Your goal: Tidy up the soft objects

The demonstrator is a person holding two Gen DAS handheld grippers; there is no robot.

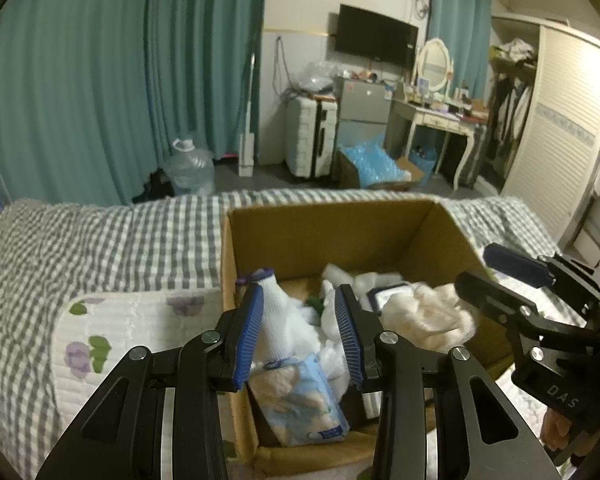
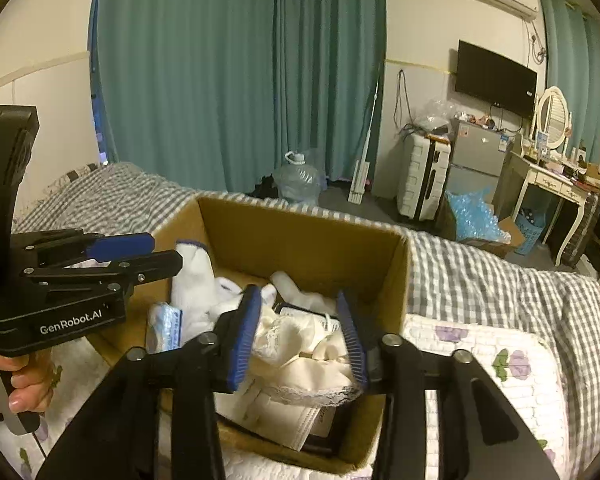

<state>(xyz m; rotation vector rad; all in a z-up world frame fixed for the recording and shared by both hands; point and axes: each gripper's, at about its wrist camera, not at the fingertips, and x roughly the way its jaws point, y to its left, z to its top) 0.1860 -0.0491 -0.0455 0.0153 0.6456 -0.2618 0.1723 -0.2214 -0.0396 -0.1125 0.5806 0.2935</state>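
A cardboard box [image 1: 340, 224] stands on the bed and holds soft items. In the left wrist view my left gripper [image 1: 302, 300] is open over the box, with a white knit glove [image 1: 278, 312] between its fingers, untouched by the right pad. A blue tissue pack [image 1: 300, 400] lies below it. A cream cloth [image 1: 424, 316] lies to the right. In the right wrist view my right gripper [image 2: 298, 304] is open over the box [image 2: 300, 232], above the cream cloth [image 2: 300, 344]. The left gripper shows there at the left [image 2: 164, 254], near the glove [image 2: 194, 276].
The bed has a grey checked cover [image 1: 100, 248] and a white floral quilted pad [image 1: 112, 332]. Beyond the bed are teal curtains [image 1: 120, 80], a water jug [image 1: 188, 168], a white suitcase [image 1: 312, 140], a small fridge [image 1: 364, 104] and a dressing table [image 1: 440, 116].
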